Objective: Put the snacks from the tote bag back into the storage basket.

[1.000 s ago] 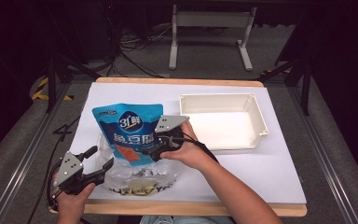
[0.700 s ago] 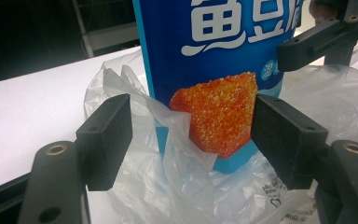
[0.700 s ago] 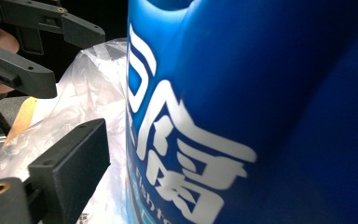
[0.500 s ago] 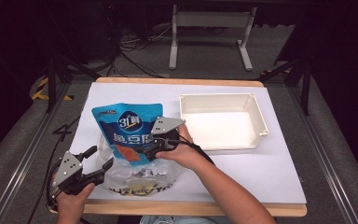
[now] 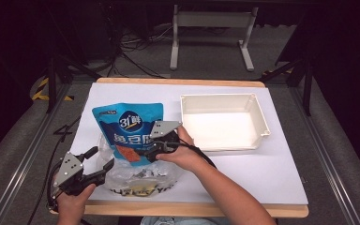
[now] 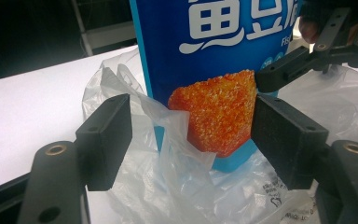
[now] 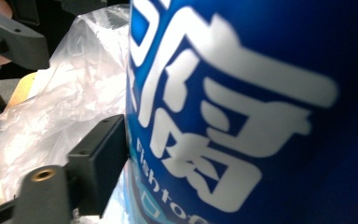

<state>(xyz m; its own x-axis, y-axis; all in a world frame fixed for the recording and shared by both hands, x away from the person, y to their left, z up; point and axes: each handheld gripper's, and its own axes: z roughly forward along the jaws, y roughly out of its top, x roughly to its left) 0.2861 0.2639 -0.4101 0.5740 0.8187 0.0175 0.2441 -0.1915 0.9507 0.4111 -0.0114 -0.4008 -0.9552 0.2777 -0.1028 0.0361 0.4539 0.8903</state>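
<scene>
There is one blue pouch [image 5: 129,126], one clear plastic bag [image 5: 136,176] and one white tray [image 5: 225,122] on the worktop [image 5: 262,173]. There are two claws, one in each hand.

The pouch lies with its lower end on the bag, directly ahead of both claws. The right claw [image 5: 152,149] is at the right edge of the pouch. Its jaws have just been closing. In the right gripper view one jaw touches the pouch surface, but the other jaw is hidden behind the pouch, so I cannot tell if it grips already.

The left claw [image 6: 191,140] stands open. Between its jaws I see a loose fold of the bag and, behind it, the orange picture on the pouch [image 6: 214,70]. The pads do not press on them. Beyond its right jaw the other claw reaches to the pouch.

The tray is to the right of the right claw, well apart from the pouch.
</scene>
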